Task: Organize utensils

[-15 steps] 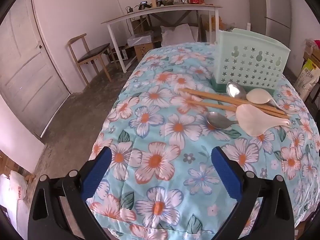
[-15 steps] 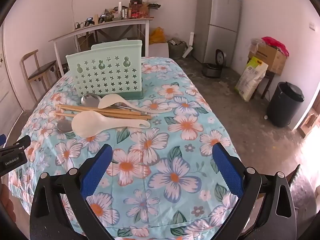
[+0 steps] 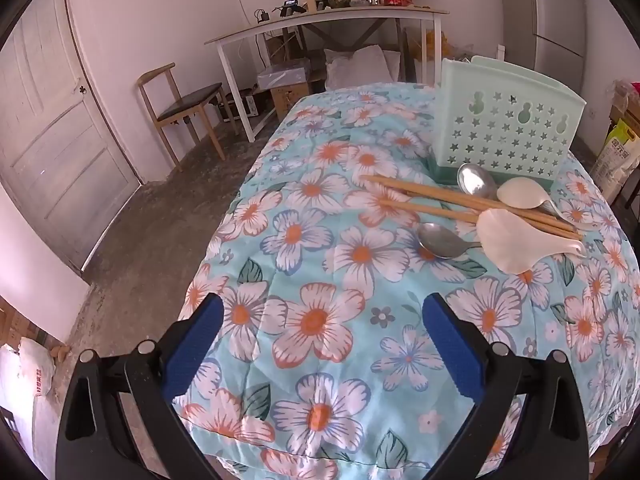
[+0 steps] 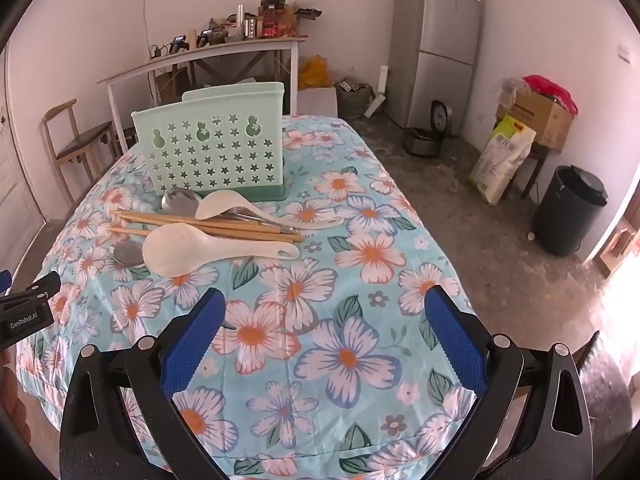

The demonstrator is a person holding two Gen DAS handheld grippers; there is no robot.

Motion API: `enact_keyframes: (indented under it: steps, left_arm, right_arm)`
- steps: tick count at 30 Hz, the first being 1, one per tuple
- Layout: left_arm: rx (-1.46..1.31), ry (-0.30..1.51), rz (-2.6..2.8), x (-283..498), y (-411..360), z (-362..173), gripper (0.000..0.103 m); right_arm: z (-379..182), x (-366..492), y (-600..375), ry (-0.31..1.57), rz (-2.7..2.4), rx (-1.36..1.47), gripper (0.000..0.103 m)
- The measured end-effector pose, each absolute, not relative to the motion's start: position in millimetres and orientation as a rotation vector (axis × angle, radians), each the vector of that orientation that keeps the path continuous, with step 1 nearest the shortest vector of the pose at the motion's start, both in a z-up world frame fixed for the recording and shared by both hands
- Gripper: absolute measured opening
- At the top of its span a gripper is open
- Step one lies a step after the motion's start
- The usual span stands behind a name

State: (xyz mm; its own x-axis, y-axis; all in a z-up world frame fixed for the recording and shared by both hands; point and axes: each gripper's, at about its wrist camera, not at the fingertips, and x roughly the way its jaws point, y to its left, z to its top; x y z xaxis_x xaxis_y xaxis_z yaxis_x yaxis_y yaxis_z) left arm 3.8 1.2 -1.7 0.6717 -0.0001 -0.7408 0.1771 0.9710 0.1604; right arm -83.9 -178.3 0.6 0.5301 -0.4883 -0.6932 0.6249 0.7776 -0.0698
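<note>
The flowered tablecloth [image 4: 348,360] carried the mint-green utensil holder [image 4: 212,152] upright, with the utensil pile [image 4: 208,232] (chopsticks, spoons, rice paddles) lying just in front of it. My left gripper [image 3: 320,344] and right gripper [image 4: 320,340] hung near the pile, jaws spread wide, nothing between them.

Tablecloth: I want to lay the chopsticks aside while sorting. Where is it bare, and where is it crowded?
Bare: the wide cloth between the right gripper and the big white spoon, and the strip right of the holder toward the table's far edge. Also the near-left cloth ahead of the left gripper. Crowded: just in front of the holder, where chopsticks, metal spoons and white spoons overlap.
</note>
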Motion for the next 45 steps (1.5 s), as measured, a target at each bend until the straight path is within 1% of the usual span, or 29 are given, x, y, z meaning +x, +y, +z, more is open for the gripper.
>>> enact_keyframes:
  steps: [45]
  left_arm:
    - [0.226, 0.824, -0.090, 0.2, -3.5, 0.5, 0.097]
  right_arm:
    - [3.5, -84.6, -179.0, 0.759, -0.666, 0.195, 0.095]
